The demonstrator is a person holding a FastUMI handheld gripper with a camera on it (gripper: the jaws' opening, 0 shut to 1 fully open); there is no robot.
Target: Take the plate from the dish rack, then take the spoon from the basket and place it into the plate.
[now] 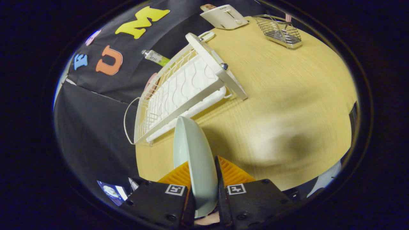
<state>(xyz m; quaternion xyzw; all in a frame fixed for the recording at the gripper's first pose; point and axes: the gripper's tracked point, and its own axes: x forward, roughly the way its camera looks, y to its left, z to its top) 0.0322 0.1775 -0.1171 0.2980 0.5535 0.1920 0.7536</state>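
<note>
Plate on edge, pinched in claw, above table.

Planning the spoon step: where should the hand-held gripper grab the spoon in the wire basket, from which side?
Judging from here: grip the pink handle poking up above the wire basket at the table's far end, coming from above. Its bowl end is hidden inside the wires. First, the hand-held gripper must set down the plate clamped on edge between its fingers.
</note>
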